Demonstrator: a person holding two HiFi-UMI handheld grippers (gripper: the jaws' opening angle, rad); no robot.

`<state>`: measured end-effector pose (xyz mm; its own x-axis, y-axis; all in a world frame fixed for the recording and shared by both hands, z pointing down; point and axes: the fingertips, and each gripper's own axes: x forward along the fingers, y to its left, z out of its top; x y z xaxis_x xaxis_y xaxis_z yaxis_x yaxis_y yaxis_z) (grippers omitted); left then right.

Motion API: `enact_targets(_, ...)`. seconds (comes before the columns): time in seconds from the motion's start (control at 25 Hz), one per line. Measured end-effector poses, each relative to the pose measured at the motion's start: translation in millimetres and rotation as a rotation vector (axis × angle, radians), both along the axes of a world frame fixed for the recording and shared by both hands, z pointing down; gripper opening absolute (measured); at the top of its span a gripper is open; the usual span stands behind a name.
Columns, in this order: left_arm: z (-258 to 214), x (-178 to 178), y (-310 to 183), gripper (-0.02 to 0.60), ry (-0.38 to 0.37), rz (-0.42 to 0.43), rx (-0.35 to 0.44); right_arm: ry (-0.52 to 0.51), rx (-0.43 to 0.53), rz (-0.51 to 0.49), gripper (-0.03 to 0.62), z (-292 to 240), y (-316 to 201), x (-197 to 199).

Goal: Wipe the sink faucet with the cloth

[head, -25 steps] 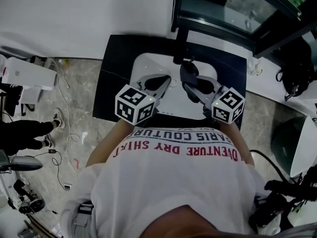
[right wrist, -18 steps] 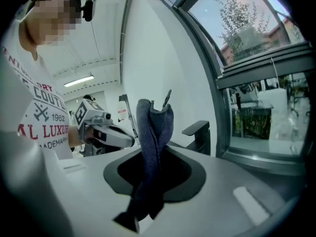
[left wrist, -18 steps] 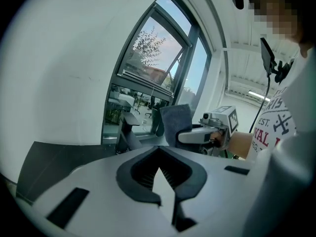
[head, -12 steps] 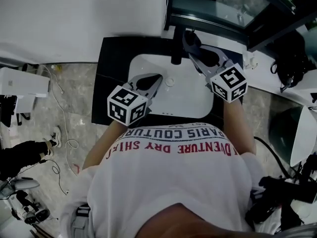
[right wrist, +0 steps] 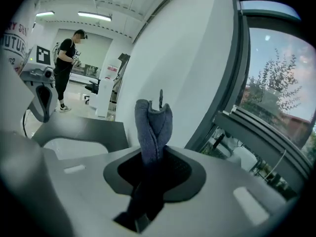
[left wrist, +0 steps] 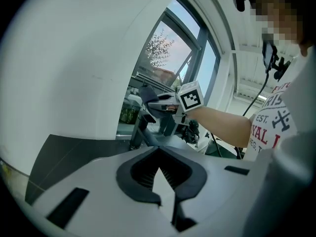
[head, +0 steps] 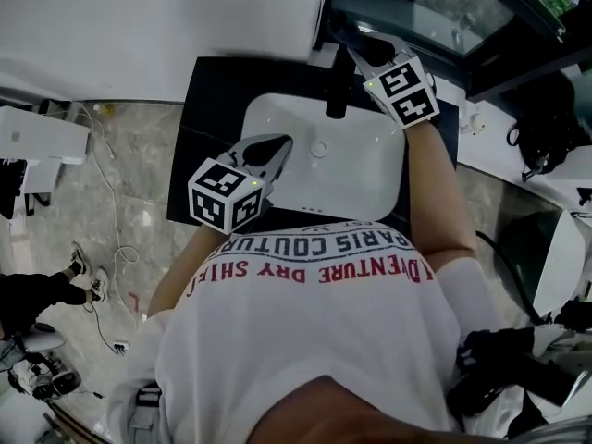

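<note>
- Left gripper: held low over the near rim of the white rectangular sink basin. Its own view shows the jaws pressed together with nothing between them. Judged idle.
- Sink: set into a black desk. The basin appears bare apart from its drain.
- Black upright faucet: stands at the far edge of the basin, between the two grippers.
- Right gripper: raised beyond the faucet and close to its top. Its jaws pinch a dark blue-grey folded cloth, which stands proud of the fingertips.
- Step in hand, as judged: the cloth is being brought to the faucet and wiping is not yet evident. Contact cannot be confirmed in any view.
- Next move, as judged: lower the cloth onto the faucet's top or neck, keep the pinch firm, then stroke along the body.
- View differences:
  - The left gripper view alone gives a side sight, with the cloth just above the faucet.
  - The right gripper view does not show the faucet, only the white wall and a window.
  - The head view alone fixes the layout.
</note>
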<state>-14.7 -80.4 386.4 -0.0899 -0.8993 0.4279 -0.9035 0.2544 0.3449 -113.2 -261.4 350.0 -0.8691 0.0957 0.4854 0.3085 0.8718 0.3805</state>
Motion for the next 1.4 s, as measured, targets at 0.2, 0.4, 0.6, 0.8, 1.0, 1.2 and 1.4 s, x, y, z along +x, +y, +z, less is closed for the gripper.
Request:
enact_targets(0.2, 11.0, -2.8, 7.2, 0.002, 0.019, -0.019, -0.018, 0.065, -0.028, 0.007, 0.067, 29.8, 0.7, -13.8)
enact_targets(0.4, 12.6, -3.4, 12.9, 0.002, 0.02, -0.023, -0.019, 0.1, -0.095, 0.017, 0.067, 35.0, 0.7, -16.5)
enact_targets(0.6, 7.5, -1.3, 13.0, 0.002, 0.015, -0.017, -0.013, 0.114, -0.127, 0.017, 0.067, 34.2, 6.5, -11.9)
enact_targets(0.8, 7.0, 3.4, 17.4, 0.002, 0.014, -0.006, -0.013, 0.131, -0.111, -0.013, 0.067, 34.8, 27.6, 8.6)
enact_targets(1.0, 7.6, 8.4, 24.4, 0.002, 0.011, 0.003, -0.004, 0.155, -0.074, -0.068, 0.067, 40.9, 64.4, 40.5)
enact_targets(1.2, 4.9, 7.8, 21.7, 0.002, 0.016, 0.011, -0.003, 0.167, -0.025, -0.072, 0.067, 47.3, 69.7, 50.9)
enact_targets(1.4, 6.3, 8.9, 21.9, 0.002, 0.019, 0.013, -0.002, 0.114, 0.028, -0.068, 0.067, 40.2, 66.9, 51.1)
